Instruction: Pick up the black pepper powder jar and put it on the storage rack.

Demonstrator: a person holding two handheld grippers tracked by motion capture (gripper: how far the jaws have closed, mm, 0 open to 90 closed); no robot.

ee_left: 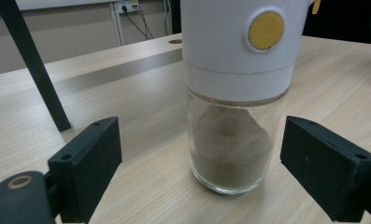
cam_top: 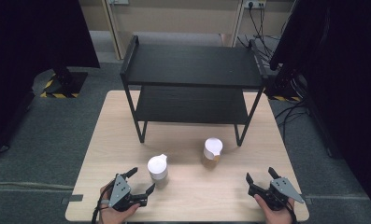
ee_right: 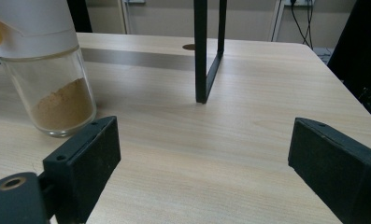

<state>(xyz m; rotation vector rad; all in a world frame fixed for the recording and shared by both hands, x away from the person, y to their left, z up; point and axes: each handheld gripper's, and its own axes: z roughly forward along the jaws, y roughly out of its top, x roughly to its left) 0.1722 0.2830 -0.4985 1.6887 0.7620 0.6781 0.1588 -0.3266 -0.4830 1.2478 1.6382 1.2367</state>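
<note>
Two glass spice jars stand on the surface point(cam_top: 103, 154): one point(cam_top: 157, 167) at 1 o'clock of the left tongs point(cam_top: 142, 184), one point(cam_top: 212, 149) at 10 o'clock of the right tongs point(cam_top: 260, 176). Both tongs gape wide, holding nothing. One black rack point(cam_top: 191, 65) stands behind.

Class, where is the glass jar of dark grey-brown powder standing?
In the high view, the glass jar of dark grey-brown powder stands on the wooden table, front left, just ahead of the open left gripper.
</note>
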